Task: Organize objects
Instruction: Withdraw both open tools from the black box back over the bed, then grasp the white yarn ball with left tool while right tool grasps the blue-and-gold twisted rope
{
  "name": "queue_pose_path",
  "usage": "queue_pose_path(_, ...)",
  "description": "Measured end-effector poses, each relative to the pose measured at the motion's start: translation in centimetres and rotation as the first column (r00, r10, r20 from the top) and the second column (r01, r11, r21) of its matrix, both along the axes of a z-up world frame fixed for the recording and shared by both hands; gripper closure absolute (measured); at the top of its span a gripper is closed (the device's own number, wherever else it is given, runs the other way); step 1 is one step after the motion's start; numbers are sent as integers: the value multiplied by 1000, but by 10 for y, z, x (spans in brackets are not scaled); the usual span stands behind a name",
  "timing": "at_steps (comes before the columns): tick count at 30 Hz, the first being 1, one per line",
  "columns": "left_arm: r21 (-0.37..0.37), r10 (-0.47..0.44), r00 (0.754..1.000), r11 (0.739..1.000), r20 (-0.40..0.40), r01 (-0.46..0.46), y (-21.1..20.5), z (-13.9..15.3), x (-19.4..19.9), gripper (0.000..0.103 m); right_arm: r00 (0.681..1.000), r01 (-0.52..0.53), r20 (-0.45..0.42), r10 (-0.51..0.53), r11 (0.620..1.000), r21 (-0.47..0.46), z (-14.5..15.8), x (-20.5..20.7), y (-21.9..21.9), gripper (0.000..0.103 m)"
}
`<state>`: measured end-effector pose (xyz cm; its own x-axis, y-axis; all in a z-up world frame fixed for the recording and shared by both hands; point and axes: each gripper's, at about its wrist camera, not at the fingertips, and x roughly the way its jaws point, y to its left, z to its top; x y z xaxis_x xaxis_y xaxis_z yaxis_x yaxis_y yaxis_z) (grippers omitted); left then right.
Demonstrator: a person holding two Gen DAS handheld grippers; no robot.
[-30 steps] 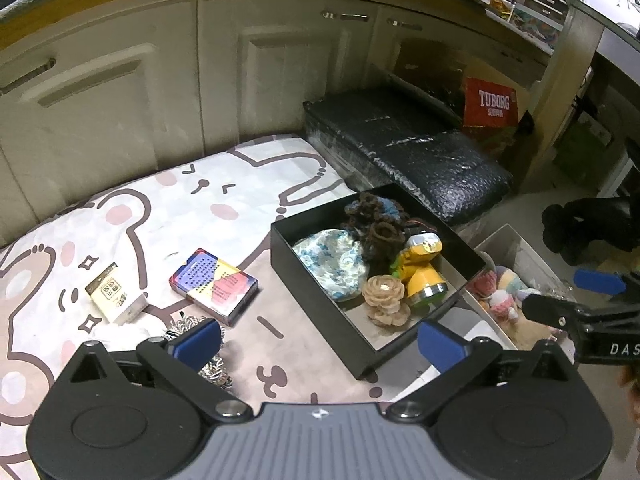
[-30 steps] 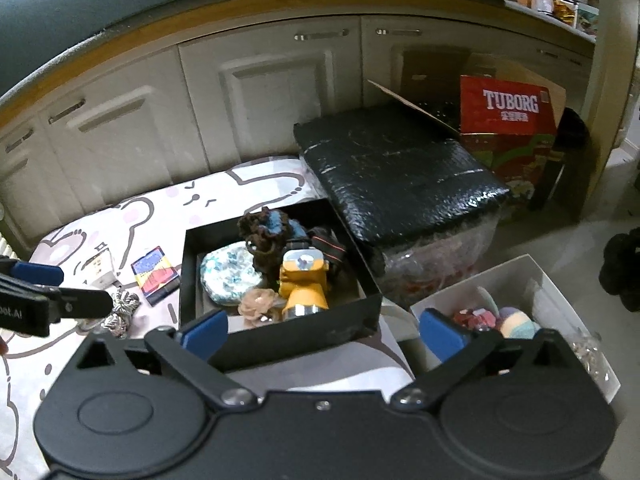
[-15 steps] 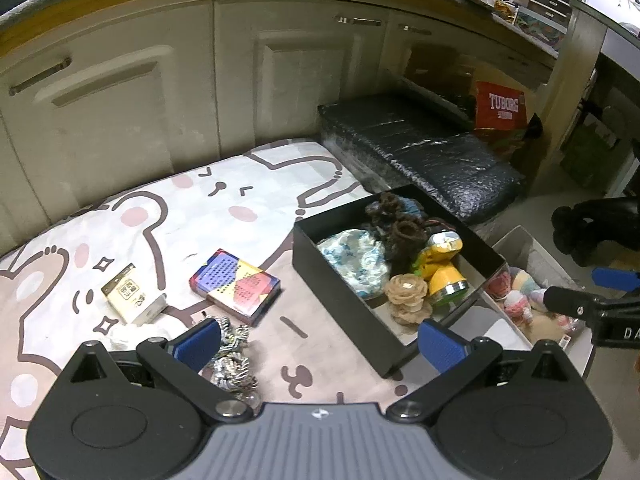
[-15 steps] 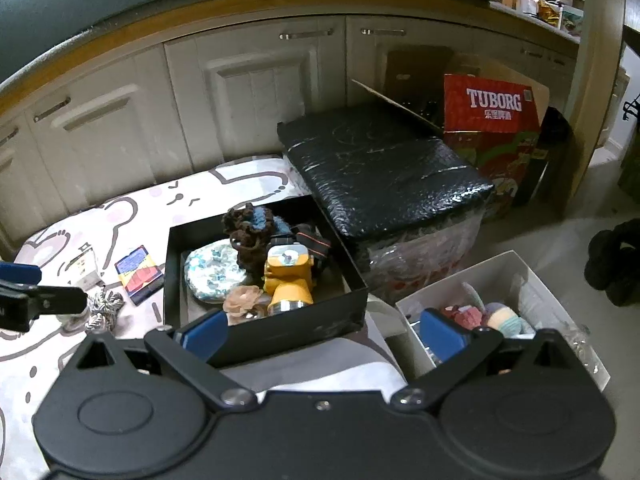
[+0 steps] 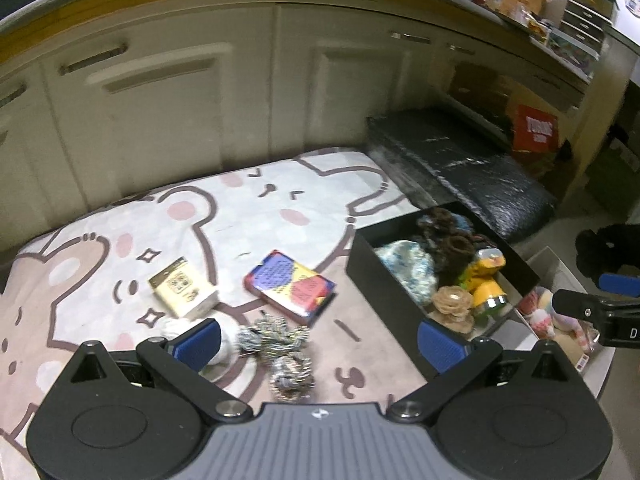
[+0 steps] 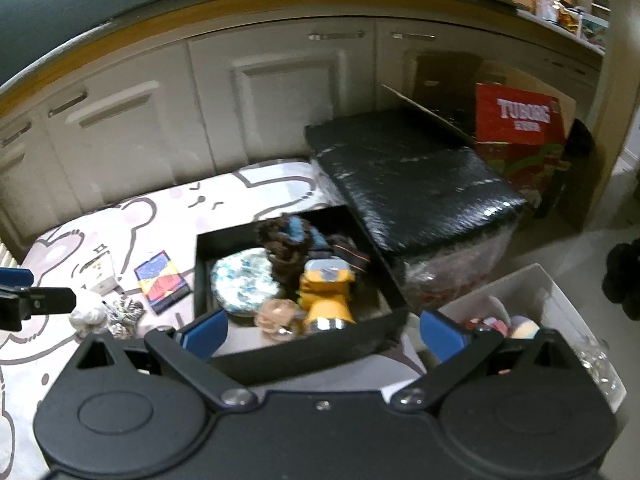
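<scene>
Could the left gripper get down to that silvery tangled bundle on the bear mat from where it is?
Probably yes. The left gripper is open and empty, and the silvery bundle lies uncovered on the mat right between its fingers, with nothing stacked on top.

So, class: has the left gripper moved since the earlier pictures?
Yes. The left gripper has swung left: the black box and cabinet doors sit further right in its view.

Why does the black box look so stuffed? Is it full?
Nearly full. The black box holds a yellow toy, scrunchies and a blue pouch.
</scene>
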<state>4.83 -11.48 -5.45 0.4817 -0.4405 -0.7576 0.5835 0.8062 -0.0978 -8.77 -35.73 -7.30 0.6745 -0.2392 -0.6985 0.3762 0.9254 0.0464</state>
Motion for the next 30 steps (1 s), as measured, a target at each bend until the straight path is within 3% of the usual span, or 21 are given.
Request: queue_pose_path(30, 13, 248, 969, 969, -23, -248, 109, -12, 55, 0, 973, -228, -29, 229, 973, 42, -18, 88, 86, 0)
